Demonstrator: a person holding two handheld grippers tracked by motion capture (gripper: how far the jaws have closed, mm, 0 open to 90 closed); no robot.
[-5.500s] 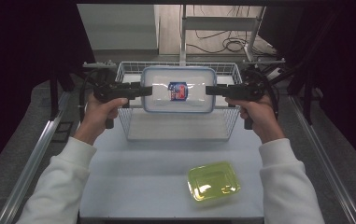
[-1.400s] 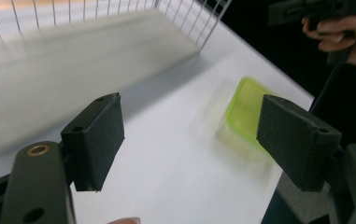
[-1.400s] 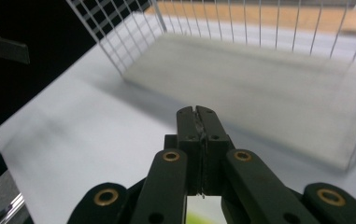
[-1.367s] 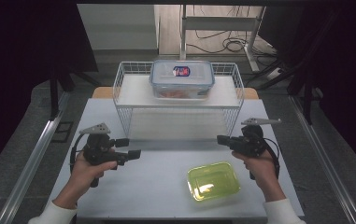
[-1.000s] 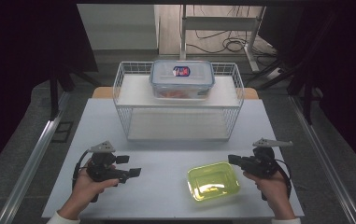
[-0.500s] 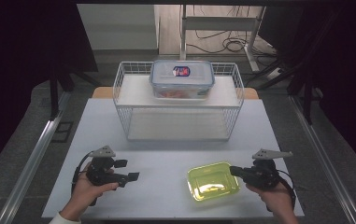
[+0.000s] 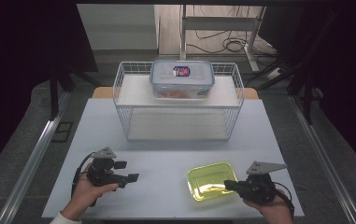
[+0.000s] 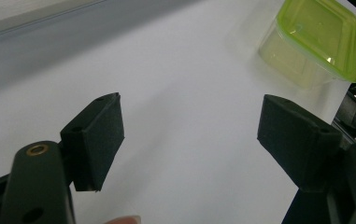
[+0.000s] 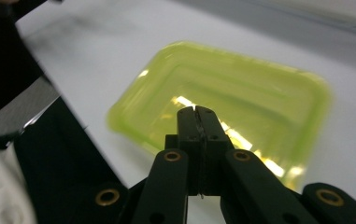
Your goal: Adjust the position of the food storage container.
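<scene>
A lime-green lidded container [image 7: 211,179] sits on the white table [image 7: 166,151] near its front right. My right gripper [image 7: 227,184] is shut with nothing in it, its tips at the container's near right edge. In the right gripper view the closed jaws [image 9: 196,113] point over the green lid [image 9: 241,88]. My left gripper [image 7: 128,171] stands open at the front left, a short way left of the container. Nothing lies between its fingers [image 8: 96,135] but bare table, with the green container [image 8: 316,42] farther off. A clear box with a blue-rimmed lid [image 7: 181,78] rests on the wire rack.
The white wire rack [image 7: 178,138] stands at the back middle of the table. Metal rails [image 7: 31,158] run along both sides of the table. Cables and a frame lie on the floor behind.
Both hands have pulled back from the rack to the table's near edge. The clear box they held is let go on the rack. The right gripper has slid to the green container.
</scene>
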